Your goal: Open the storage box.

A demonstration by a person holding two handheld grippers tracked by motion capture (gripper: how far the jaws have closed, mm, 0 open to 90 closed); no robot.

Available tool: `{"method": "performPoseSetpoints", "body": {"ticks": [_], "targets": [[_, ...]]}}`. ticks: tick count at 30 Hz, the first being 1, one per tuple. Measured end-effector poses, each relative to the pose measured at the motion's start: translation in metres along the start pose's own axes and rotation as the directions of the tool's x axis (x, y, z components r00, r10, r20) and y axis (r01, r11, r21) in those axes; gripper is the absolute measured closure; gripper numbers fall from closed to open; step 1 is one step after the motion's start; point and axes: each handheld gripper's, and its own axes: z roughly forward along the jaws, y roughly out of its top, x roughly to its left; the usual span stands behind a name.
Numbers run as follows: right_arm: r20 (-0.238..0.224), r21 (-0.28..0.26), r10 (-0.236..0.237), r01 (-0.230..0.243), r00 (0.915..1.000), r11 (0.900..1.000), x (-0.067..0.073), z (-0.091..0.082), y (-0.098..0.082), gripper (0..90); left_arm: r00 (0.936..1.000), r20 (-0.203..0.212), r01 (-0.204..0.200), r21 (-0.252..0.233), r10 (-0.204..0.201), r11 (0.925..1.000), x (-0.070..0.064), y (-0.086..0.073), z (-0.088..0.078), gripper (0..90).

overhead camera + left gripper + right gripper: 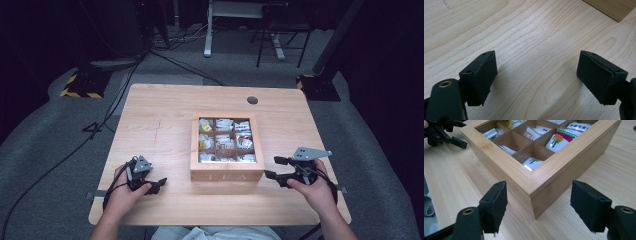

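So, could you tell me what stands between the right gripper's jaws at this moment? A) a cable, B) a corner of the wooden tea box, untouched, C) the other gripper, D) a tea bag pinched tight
B: in the right gripper view, the right gripper stands open with a corner of the tea box between its jaws, the pads clear of the wood.

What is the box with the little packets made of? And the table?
The tea box looks like light wood, maybe bamboo: fine straight grain, mitred corner, smooth matte finish. Its lid seems to have a clear pane, glass or plastic, since the packets show through. The table shows pale wavy grain, either wood or a printed laminate.
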Motion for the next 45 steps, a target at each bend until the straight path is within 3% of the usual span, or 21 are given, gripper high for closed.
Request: {"method": "performPoseSetpoints", "body": {"ticks": [8,12,14,21,36,45], "targets": [[0.003,0.007,-0.005,0.005,1.0000,1.000,0.002,0.016,-0.006,25.5,1.0000,0.000,-0.001,0.000,0.001,1.0000,0.000,0.000,0.000,17.2],[-0.005,0.017,-0.031,0.031,0.9995,0.999,0.003,0.022,-0.008,32.0,1.0000,0.000,0.000,0.000,0.000,1.0000,0.000,0.000,0.000,17.3],[-0.015,0.029,-0.045,0.045,0.9989,0.999,0.004,0.025,-0.010,45.0,1.0000,0.000,0.000,0.000,0.000,1.0000,0.000,0.000,0.000,17.2],[0.002,0.071,-0.064,0.064,0.9979,0.995,0.005,0.024,-0.013,62.0,1.0000,0.000,-0.001,0.000,0.001,1.0000,0.000,0.000,0.000,17.2],[0.001,0.084,-0.064,0.063,0.9980,0.994,0.007,0.016,-0.011,75.8,1.0000,0.000,-0.001,0.000,0.001,1.0000,0.000,0.000,0.000,17.2],[-0.001,0.058,-0.044,0.044,0.9990,0.997,0.008,0.011,-0.005,81.4,1.0000,0.000,-0.001,0.002,0.001,1.0000,0.000,0.000,0.000,17.2]]}}
